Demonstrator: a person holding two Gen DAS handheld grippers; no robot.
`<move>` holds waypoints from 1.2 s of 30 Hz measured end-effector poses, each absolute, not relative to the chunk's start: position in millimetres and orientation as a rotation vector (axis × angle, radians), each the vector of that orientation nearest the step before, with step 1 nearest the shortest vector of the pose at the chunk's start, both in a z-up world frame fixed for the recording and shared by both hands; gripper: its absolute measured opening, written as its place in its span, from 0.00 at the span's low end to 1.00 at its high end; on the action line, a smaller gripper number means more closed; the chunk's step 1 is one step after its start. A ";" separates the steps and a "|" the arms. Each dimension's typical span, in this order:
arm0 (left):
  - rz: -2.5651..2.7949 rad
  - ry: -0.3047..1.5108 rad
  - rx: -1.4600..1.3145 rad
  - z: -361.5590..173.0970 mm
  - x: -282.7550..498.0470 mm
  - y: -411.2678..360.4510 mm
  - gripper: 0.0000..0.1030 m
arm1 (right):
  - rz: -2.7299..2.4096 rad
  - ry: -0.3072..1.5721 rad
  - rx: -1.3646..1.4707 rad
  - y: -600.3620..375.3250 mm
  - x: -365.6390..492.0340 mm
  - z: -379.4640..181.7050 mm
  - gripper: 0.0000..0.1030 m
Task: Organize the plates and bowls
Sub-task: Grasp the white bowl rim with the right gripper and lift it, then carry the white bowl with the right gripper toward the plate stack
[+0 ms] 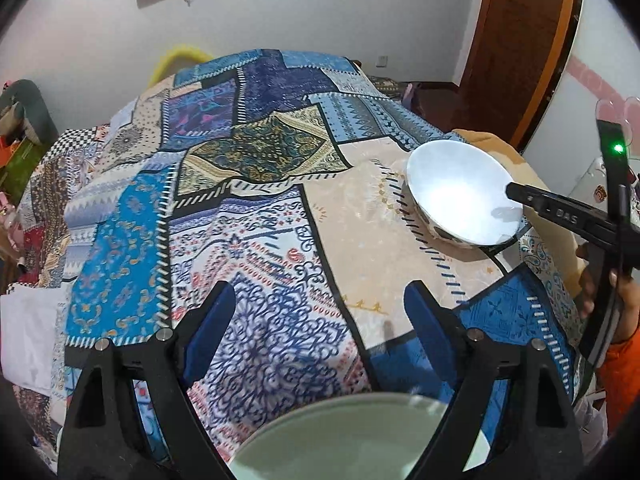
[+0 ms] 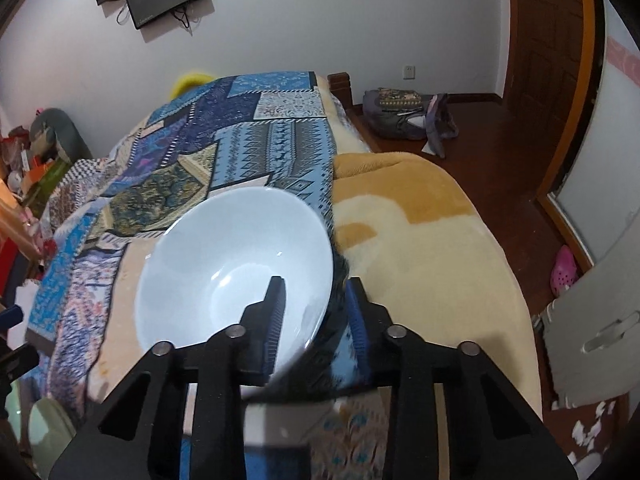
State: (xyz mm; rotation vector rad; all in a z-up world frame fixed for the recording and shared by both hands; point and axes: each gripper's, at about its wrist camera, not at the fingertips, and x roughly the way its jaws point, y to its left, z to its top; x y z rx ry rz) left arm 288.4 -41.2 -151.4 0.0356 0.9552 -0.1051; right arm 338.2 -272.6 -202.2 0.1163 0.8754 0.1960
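A white bowl [image 2: 224, 264] with a dark-patterned outside sits tilted on the patchwork cloth [image 1: 256, 216], near its right edge. My right gripper [image 2: 316, 308] is shut on the bowl's near rim, one finger inside and one outside. In the left wrist view the same bowl [image 1: 456, 188] is at the right, with a black finger [image 1: 532, 200] of the right gripper at its rim. My left gripper [image 1: 320, 316] is open and holds nothing. It hangs above the cloth, just beyond a pale green plate [image 1: 340, 440] at the bottom edge. That plate [image 2: 48, 420] also shows at the lower left of the right wrist view.
The cloth covers a bed with a yellow fleece blanket [image 2: 420, 240] on its right side. Beyond that is wooden floor with a bag [image 2: 400, 116] and a pink slipper [image 2: 564, 268]. Clutter [image 2: 36, 168] lines the left. A person's hand [image 1: 600, 292] holds the right gripper.
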 end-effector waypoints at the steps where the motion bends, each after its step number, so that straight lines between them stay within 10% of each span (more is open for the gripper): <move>1: -0.104 0.957 0.045 -153.5 291.0 -43.5 0.84 | 0.195 0.883 0.111 -272.1 341.7 -204.8 0.26; 30: -0.146 0.995 0.091 -178.4 333.0 -87.9 0.84 | 0.384 0.908 -0.088 -239.9 338.5 -205.3 0.19; 36: -0.134 1.027 0.089 -191.4 359.4 -97.7 0.69 | 0.362 0.917 0.020 -260.9 335.9 -199.1 0.19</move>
